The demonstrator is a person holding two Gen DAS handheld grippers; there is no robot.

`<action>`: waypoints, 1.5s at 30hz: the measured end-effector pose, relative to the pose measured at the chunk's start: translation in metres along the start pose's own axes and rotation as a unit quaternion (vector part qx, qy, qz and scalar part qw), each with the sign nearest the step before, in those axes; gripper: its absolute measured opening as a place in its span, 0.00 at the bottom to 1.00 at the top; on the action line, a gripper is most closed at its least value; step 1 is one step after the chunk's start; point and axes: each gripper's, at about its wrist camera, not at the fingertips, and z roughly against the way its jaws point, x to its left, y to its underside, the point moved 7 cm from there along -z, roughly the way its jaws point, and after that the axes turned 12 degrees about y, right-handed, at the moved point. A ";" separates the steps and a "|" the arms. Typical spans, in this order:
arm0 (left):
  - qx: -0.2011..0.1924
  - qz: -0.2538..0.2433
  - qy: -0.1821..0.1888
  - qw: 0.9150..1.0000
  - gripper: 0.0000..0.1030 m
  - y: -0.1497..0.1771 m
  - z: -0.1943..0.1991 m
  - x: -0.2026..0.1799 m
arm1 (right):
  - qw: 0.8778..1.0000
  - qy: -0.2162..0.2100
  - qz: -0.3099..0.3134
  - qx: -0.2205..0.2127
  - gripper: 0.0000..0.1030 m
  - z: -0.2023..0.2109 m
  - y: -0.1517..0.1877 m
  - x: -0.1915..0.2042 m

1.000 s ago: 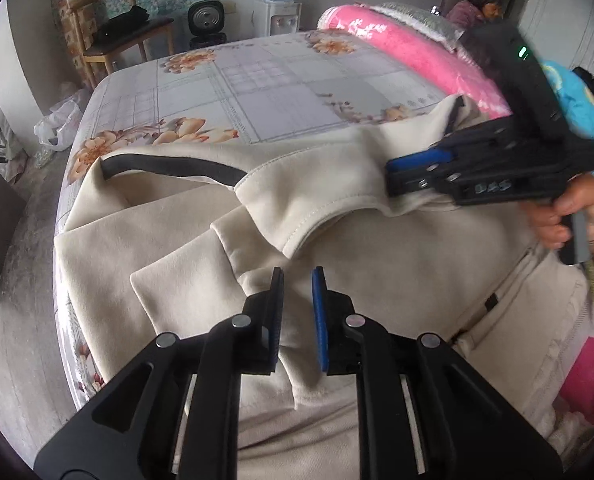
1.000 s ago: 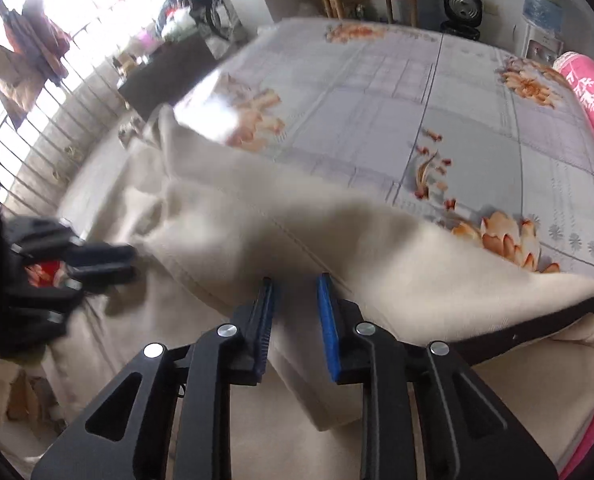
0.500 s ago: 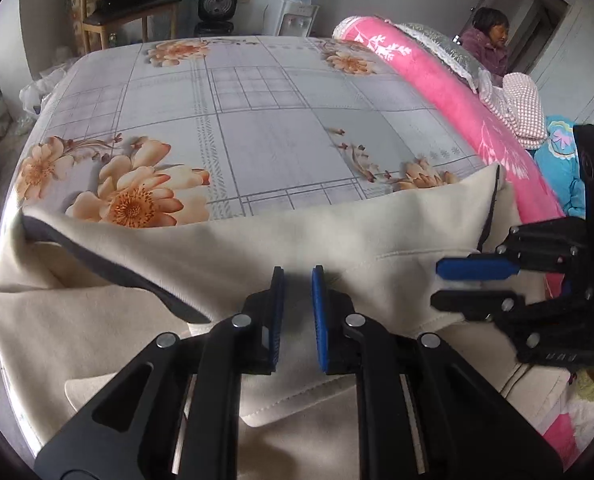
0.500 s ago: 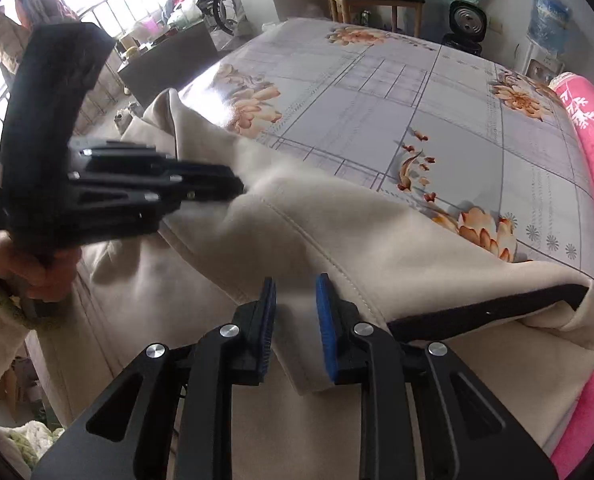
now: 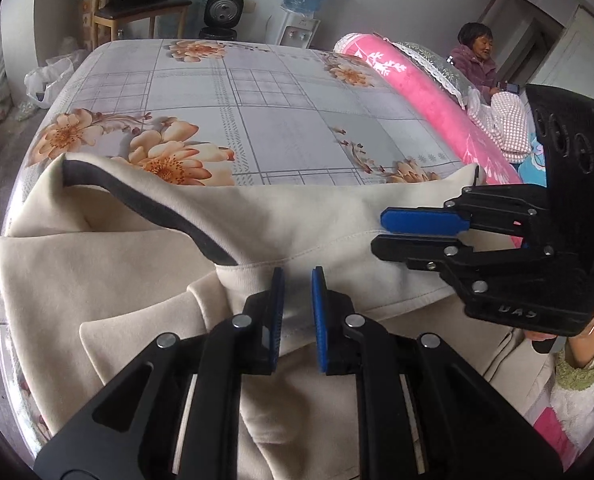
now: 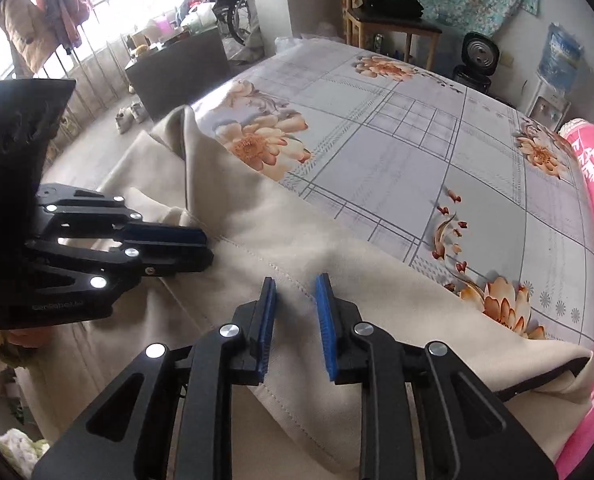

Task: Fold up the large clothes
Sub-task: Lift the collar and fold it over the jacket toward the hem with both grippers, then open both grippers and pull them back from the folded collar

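Cream cloth is filling the near edge of the bed [image 5: 281,120], and the coat [image 5: 97,280] is lying with its long axis running across both wrist views, from the left gripper [image 5: 297,312] on one side to the right gripper [image 6: 295,320] on the other. Both tools are reaching forward and down onto the same raised fold, a thick doubled edge that is standing up between the flat lower layer and the bare flowered sheet beyond it. In the left wrist view the fold is passing between the blue pads, and the jaws are standing narrow on it, so this gripper appears to be clamping the cloth; the right gripper is showing at the right of that view, side on, its pads close together at the fold's far end. In the right wrist view the stitched hem is likewise running in between the pads, which are pinching it. Each hand is therefore nearest its own end of the fold, and the sheet is lying straight ahead of both, so the coming move probably depends on carrying the fold along evenly. Fabric is looking heavy and felt-like, with a dark lining strip [image 5: 145,204] showing under the turned edge and a lapel [image 5: 145,320] lying flat beneath.
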 end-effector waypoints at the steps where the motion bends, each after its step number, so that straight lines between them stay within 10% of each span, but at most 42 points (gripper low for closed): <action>1: -0.004 0.000 -0.001 1.000 0.13 0.000 0.003 0.000 | 1.000 -0.010 0.005 -0.009 0.21 0.004 -0.001 0.004; 17: 0.004 0.000 -0.018 1.000 0.13 0.013 -0.004 0.003 | 0.996 0.076 0.007 0.037 0.20 -0.012 0.048 -0.021; 32: -0.002 -0.031 -0.047 0.998 0.17 0.014 0.004 -0.013 | 0.993 0.071 -0.082 0.036 0.25 -0.001 0.058 -0.045; 36: -0.009 -0.058 -0.047 0.997 0.23 0.014 0.010 -0.024 | 0.993 0.087 -0.083 0.005 0.41 0.018 0.054 -0.042; 45: 0.015 -0.066 -0.068 0.995 0.25 0.023 -0.004 -0.020 | 0.991 0.108 -0.080 0.027 0.42 0.005 0.056 -0.044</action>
